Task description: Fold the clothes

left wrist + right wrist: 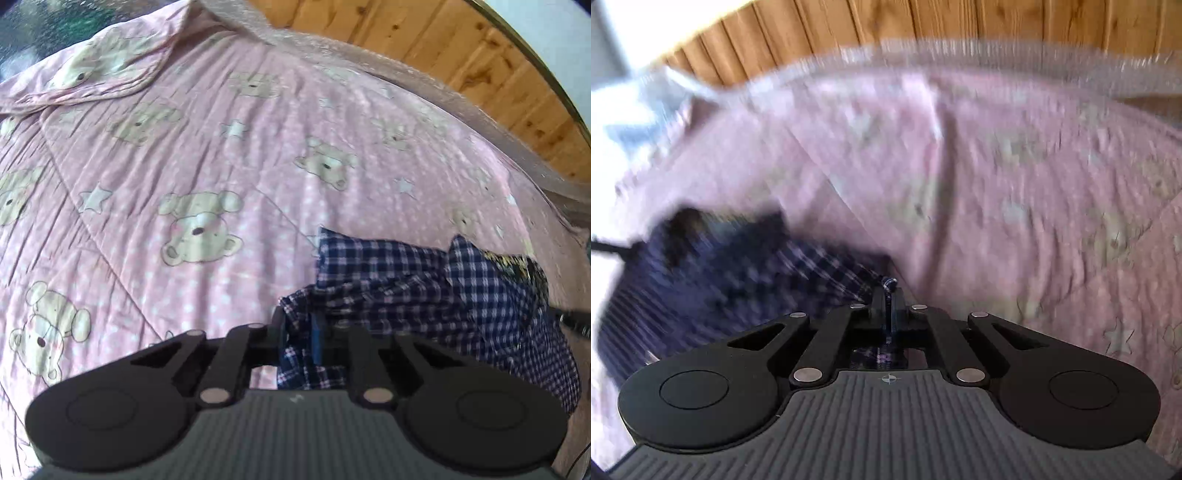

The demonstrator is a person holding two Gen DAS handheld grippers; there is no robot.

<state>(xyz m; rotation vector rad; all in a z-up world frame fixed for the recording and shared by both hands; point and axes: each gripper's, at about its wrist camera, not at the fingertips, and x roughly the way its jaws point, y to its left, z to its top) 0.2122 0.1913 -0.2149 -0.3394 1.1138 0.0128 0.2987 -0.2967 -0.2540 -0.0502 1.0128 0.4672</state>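
A pink quilt [229, 158] printed with bears and stars fills the space ahead of both grippers, a wood-panel wall [461, 55] beyond its far edge. A navy checked garment [424, 280] lies crumpled on the quilt, ahead and to the right of the left gripper [300, 332], ahead and to the left of the right gripper [888, 308]. The left gripper's 2 fingers stand narrowly apart with a bunch of checked cloth between them and seem to grip it. The right gripper's fingers are pressed together on a thin fold of the same garment.
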